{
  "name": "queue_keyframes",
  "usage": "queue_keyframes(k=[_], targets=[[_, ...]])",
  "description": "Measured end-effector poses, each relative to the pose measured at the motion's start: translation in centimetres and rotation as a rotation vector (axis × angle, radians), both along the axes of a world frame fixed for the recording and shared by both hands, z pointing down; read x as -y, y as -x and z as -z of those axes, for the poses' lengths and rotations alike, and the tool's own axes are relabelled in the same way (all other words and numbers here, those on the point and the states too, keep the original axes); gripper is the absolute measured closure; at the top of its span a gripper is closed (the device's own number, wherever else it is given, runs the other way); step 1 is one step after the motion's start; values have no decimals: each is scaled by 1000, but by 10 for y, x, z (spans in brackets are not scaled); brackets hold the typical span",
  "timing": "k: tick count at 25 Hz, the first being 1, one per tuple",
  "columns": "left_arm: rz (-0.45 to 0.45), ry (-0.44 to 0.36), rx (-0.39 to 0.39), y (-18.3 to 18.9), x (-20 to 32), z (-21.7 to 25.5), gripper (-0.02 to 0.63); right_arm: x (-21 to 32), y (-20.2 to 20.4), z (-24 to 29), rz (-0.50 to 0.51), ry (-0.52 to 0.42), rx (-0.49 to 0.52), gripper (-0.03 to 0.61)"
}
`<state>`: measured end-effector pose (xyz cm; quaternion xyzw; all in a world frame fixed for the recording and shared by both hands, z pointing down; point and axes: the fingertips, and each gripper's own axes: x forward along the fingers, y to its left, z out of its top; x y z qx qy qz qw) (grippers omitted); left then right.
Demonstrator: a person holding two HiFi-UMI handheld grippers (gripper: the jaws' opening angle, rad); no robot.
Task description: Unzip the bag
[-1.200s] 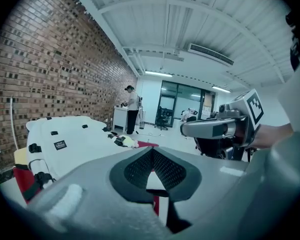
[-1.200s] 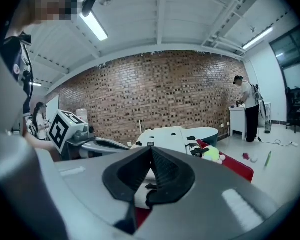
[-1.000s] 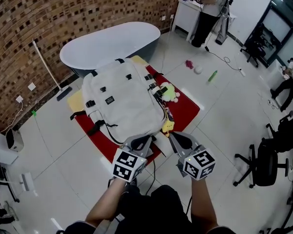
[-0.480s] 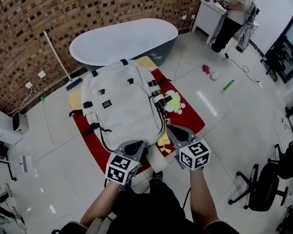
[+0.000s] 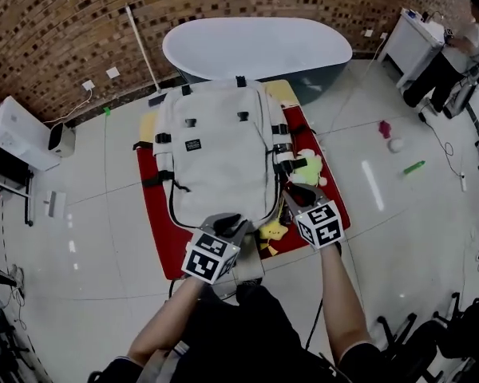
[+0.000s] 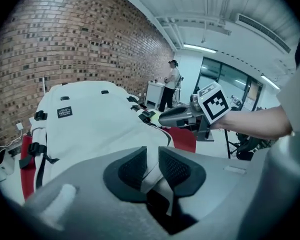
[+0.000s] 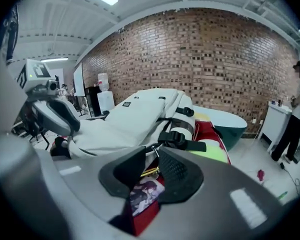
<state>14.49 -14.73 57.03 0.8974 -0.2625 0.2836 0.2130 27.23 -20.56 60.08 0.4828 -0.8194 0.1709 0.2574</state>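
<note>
The white tiled floor carries a red rectangular mat, which lies in front of a long oval bathtub, white inside and grey outside. The task's thing, a large pale grey fabric backpack, lies flat on the mat with its front panel up. Its near end points toward the person. What looks like the dark zip line curves round that near end.

Both tools are at that near end. The left gripper has just been opening. Its jaws are spread, and a pale webbing strap runs loose through the gap without being pressed. The right gripper, at the bag's near right corner, has also just been opening. Its jaws are parted around a small printed picture charm and the thin metal zip pull, and they squeeze neither.

The step in hand appears to be taking hold before any pull. To do it well, the left gripper should probably close on the strap or the fabric beside the zip, so that the soft bag stays put and the track is held taut. The right gripper should pinch the metal pull itself rather than the dangling charm, which would likely swing and waste the tug. The pull should then be drawn along the line of the track, not lifted away from it. The buckled black side straps lie just beyond and could snag the slider.
</note>
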Motion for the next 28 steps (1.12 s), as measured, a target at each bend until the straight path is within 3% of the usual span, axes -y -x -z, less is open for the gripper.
queue_keyframes(k=[11,14,28], targets=[[112,-6,58,4,6,-9,535,24,4,-58,248,91,-226,497],[119,1,63,5,3,-10,535,19,9,-61,289,120,-239,529],[61,29,54,1,-9,-18,537,-27,19,-13,308,132,-240,532]])
